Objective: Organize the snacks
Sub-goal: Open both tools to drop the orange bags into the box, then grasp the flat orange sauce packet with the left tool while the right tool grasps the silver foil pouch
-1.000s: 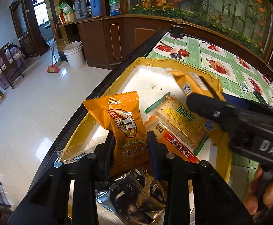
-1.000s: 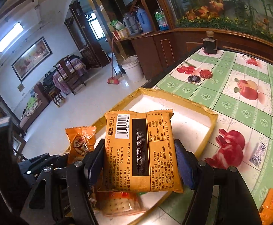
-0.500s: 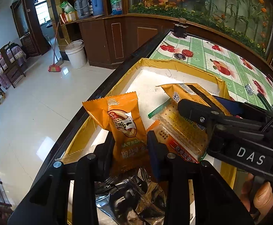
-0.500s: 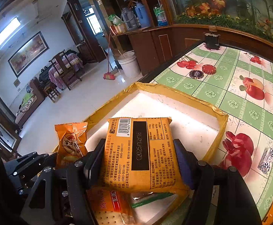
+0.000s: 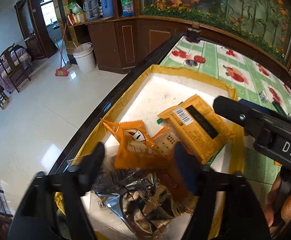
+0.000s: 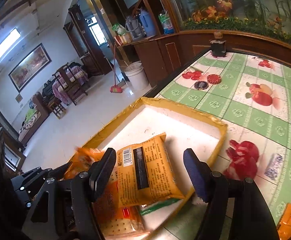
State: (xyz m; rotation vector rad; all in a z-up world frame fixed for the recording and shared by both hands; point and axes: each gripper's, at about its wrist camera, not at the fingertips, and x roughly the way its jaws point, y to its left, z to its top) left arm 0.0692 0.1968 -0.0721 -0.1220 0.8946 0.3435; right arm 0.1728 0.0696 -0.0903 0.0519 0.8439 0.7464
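A yellow-rimmed white tray [image 5: 195, 76] holds a pile of snacks. My left gripper [image 5: 139, 152] is over its near end with its jaws opening. The small orange packet [image 5: 133, 146] lies tilted between them, free of both pads, on a cracker pack [image 5: 165, 142] and a silver foil bag [image 5: 141, 204]. My right gripper [image 6: 149, 160] stands open above the large orange pack [image 6: 145, 168], which rests barcode side up on the crackers [image 6: 119, 220]. Neither pad presses it. One right finger [image 5: 231, 108] crosses the left wrist view.
The tray [image 6: 185, 106] sits by the table's dark left edge, with floor below. Right of it the green fruit-print tablecloth [image 6: 245, 80] carries small wrapped sweets [image 6: 273, 166], an orange packet [image 6: 289, 218] and a dark jar [image 6: 218, 47] at the far end.
The left jaws spread apart and the small orange packet tipped from upright onto the pile. The large orange pack left the right gripper's pads and now lies in the tray.
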